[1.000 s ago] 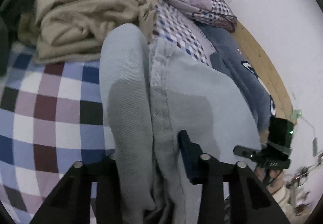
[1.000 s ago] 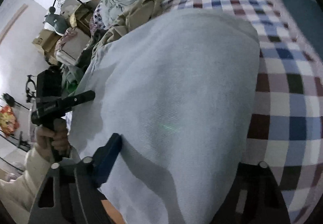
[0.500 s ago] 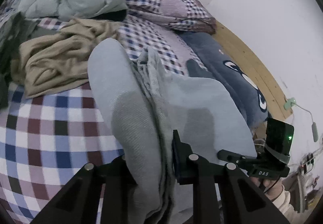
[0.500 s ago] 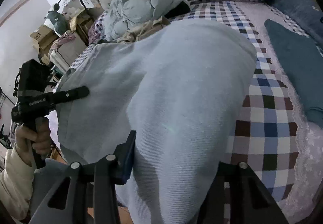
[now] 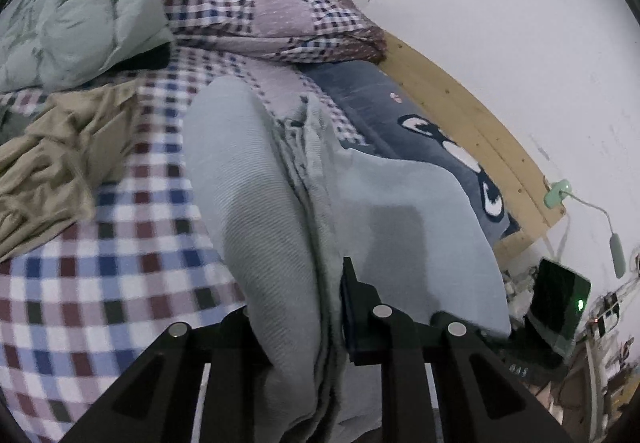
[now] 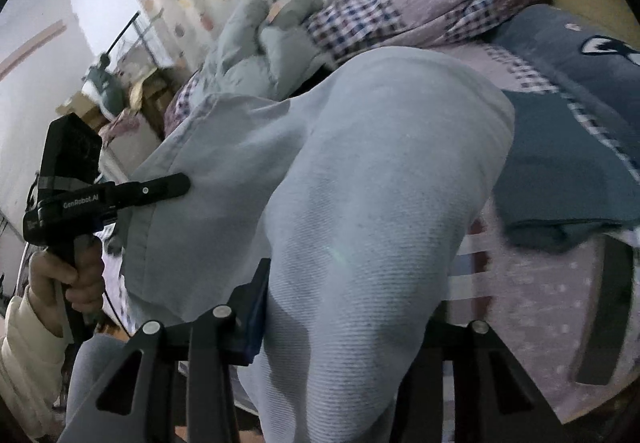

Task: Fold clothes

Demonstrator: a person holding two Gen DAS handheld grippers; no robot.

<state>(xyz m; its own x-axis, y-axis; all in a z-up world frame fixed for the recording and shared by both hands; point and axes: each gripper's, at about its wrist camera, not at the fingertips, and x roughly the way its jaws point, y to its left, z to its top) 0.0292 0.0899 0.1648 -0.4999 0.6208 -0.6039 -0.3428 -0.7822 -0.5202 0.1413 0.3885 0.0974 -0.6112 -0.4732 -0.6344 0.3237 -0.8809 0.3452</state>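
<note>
Between the fingers of the left gripper (image 5: 298,327), in the left wrist view, a bunched edge of the pale blue-grey garment (image 5: 256,195) is pinched; the jaws, which have just been closing, stand narrow with the cloth pressed between them. From the grip the garment runs forward and away, one rounded ribbed fold ahead and left of the fingers, a flatter panel spreading off to the right. Under and left of it lies the checked bedsheet (image 5: 100,283). Farther ahead and left sits a crumpled beige garment (image 5: 56,159), and beyond that a pale green duvet (image 5: 76,19). Straight ahead, past the cloth, lies a checked pillow (image 5: 272,23); to the right of the cloth is a dark blue blanket (image 5: 432,131) against a wooden bed frame (image 5: 472,131). At the far right the other tool's dark body shows.

In the right wrist view, the right gripper (image 6: 348,319) has a thick fold of the same garment (image 6: 372,183) filling the gap between its fingers; the jaws, lately closing, stand moderately apart and clamp on the bulk of cloth. The cloth rises ahead of the tool and hangs clear of the bed. To the left, the left gripper (image 6: 180,185) meets the garment's other edge, held by a hand (image 6: 68,275) in a cream sleeve (image 6: 24,355). To the right lies a folded teal garment (image 6: 560,187).
</note>
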